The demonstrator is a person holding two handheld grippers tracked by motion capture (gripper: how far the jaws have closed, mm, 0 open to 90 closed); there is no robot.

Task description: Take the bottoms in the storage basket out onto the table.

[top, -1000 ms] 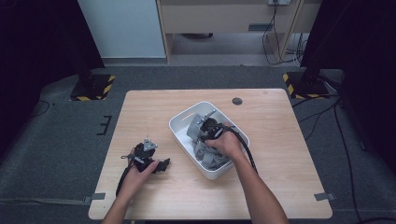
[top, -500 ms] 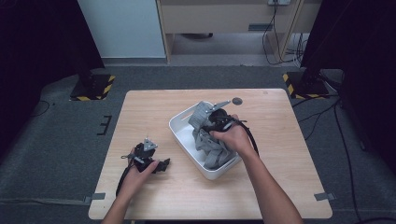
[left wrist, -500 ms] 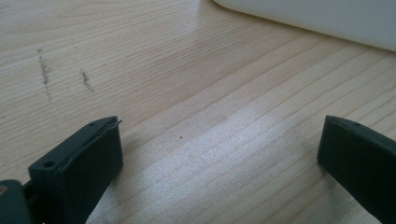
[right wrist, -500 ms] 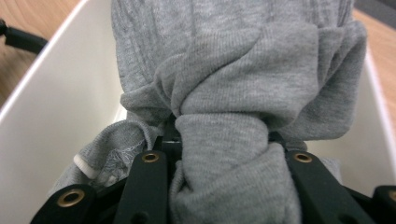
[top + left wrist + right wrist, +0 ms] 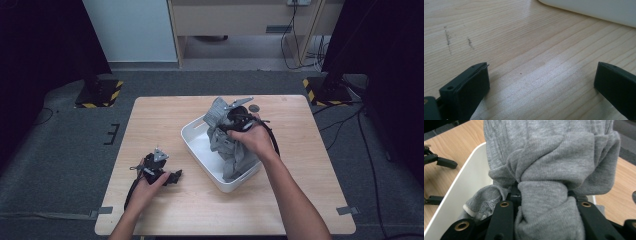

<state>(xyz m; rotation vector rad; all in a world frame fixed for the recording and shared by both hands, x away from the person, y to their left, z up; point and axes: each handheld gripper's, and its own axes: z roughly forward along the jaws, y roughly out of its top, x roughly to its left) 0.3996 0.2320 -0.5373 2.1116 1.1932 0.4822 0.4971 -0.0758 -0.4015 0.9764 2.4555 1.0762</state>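
Grey knit cloth is bunched tight between the jaws of the right gripper, clamped and hoisted above the white bin, its tail trailing down inside. Left gripper idles on the wooden table, jaws wide apart, nothing between them. Lift's underway; clearing the bin and setting the cloth down looks to be ahead.

Light wooden table, grain running lengthwise, with a few dark scuff marks on its surface. Small dark round disc lying near the far edge. Grey carpeted floor all around. Yellow-and-black striped stand bases at far left and far right. Pale cabinet beyond, black cables tangled beside it. Grey tape strips on the floor by the near corners.
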